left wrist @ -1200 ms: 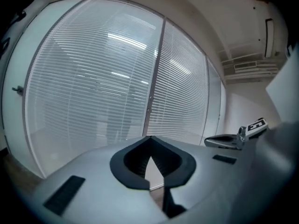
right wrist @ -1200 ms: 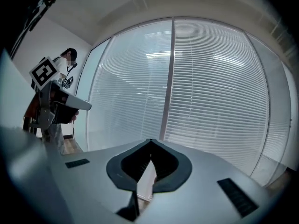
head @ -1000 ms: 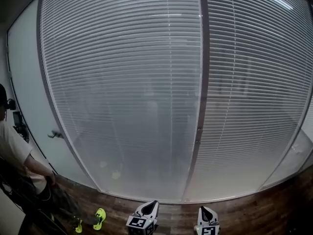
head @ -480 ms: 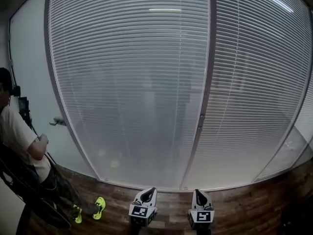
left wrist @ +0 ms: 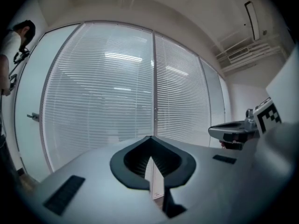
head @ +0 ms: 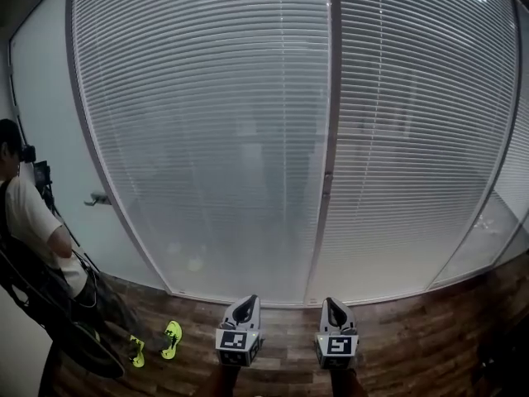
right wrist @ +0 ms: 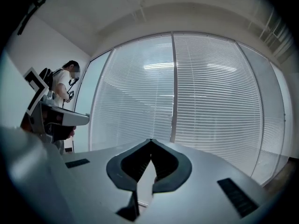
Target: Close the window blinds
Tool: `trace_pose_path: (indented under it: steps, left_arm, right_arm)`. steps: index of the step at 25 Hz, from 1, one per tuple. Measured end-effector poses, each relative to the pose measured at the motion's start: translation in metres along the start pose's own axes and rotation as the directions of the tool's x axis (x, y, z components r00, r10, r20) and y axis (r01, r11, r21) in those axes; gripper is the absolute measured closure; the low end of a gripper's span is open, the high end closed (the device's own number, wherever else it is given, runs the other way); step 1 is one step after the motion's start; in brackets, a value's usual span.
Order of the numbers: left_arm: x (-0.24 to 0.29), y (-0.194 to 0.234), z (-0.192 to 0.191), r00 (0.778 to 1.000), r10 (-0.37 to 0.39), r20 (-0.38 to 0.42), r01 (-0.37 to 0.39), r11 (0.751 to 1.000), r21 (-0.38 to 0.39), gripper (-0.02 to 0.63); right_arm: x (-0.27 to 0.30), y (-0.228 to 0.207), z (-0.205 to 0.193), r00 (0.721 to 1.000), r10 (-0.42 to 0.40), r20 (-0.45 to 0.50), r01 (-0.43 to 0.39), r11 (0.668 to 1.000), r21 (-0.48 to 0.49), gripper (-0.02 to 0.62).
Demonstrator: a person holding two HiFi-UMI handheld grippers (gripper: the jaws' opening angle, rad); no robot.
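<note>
White slatted blinds hang down over the tall window, a left panel (head: 207, 139) and a right panel (head: 421, 139), with a grey post (head: 328, 139) between them. Dim shapes show through the slats. My left gripper (head: 245, 302) and right gripper (head: 332, 303) sit side by side at the bottom of the head view, pointing at the blinds from some way off. In the left gripper view the left gripper (left wrist: 150, 137) has its jaw tips together with nothing between them, and so does the right gripper (right wrist: 150, 140) in its own view. Neither touches the blinds.
A person (head: 33, 238) in a white shirt stands at the far left beside a frosted glass door with a handle (head: 97, 198). Yellow shoes (head: 172, 337) lie on the wooden floor (head: 413, 346) below the window.
Both grippers have risen in the head view and now stand closer together. The head view has swung, so the post stands straighter. The person at left has straightened up.
</note>
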State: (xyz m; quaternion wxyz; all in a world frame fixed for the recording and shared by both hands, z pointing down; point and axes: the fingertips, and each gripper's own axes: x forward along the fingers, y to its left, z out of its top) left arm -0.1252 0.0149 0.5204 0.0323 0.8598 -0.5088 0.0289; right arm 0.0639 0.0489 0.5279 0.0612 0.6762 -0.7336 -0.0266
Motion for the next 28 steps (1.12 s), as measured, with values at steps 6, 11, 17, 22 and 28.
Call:
trace_pose_path:
  steps: [6,11,17,22,28]
  left_arm:
    - [-0.005,-0.008,-0.011,1.000,0.004,-0.018,-0.004,1.000,-0.005,0.606]
    - [-0.013,-0.012,-0.008,0.999,0.020,-0.026,-0.020,1.000,-0.008,0.606]
    - [-0.020,-0.011,-0.012,0.999,0.036,-0.026,-0.036,0.999,-0.001,0.606]
    - [-0.026,-0.010,-0.012,0.998,0.041,-0.038,-0.041,0.999,-0.006,0.606]
    - [-0.026,-0.008,-0.007,0.999,0.037,-0.025,-0.038,0.999,-0.005,0.606]
  right_arm:
    - [-0.006,0.014,-0.010,0.999,0.054,0.000,-0.054,0.998,-0.007,0.592]
    - [-0.012,0.018,-0.001,0.998,0.059,0.007,-0.059,0.998,-0.011,0.592]
    - [-0.016,0.017,-0.003,0.998,0.062,0.030,-0.061,0.998,-0.028,0.592]
    - [-0.017,0.013,-0.003,0.999,0.042,0.034,-0.042,0.999,-0.012,0.592]
    - [-0.015,0.020,0.004,0.998,0.049,0.046,-0.049,0.999,-0.014,0.592]
